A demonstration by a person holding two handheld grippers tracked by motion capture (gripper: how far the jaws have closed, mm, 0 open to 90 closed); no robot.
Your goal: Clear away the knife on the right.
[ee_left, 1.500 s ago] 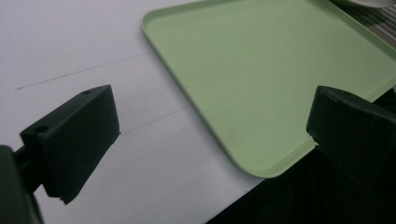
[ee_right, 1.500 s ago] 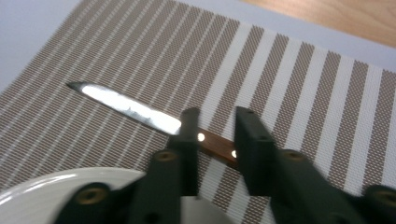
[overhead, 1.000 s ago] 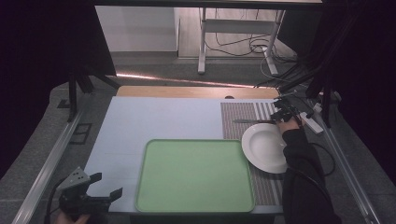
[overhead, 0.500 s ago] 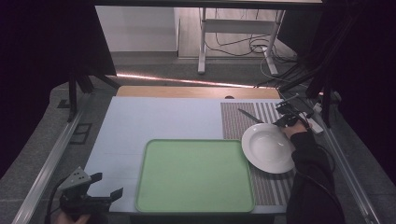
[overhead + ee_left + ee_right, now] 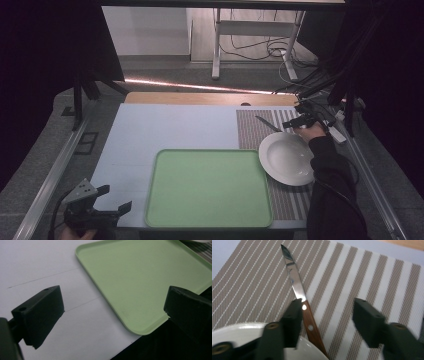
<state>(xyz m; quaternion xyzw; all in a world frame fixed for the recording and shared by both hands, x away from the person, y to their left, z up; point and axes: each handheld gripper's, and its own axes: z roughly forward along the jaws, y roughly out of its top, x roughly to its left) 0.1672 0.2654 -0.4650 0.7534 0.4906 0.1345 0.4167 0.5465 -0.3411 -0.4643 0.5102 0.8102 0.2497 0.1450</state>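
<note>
Looks like the knife-grab step: right gripper (image 5: 325,317) hangs wide open over the knife (image 5: 300,296), wooden handle just inside its left jaw by the plate (image 5: 242,333), so next it closes, while left gripper (image 5: 112,312) idles wide beside the tray (image 5: 140,277).

The high view looks forward and down over the whole table (image 5: 175,130). The left gripper view sits close above the green tray's (image 5: 140,277) near corner. The right gripper view hovers close over the striped mat (image 5: 362,277), also seen from above.
</note>
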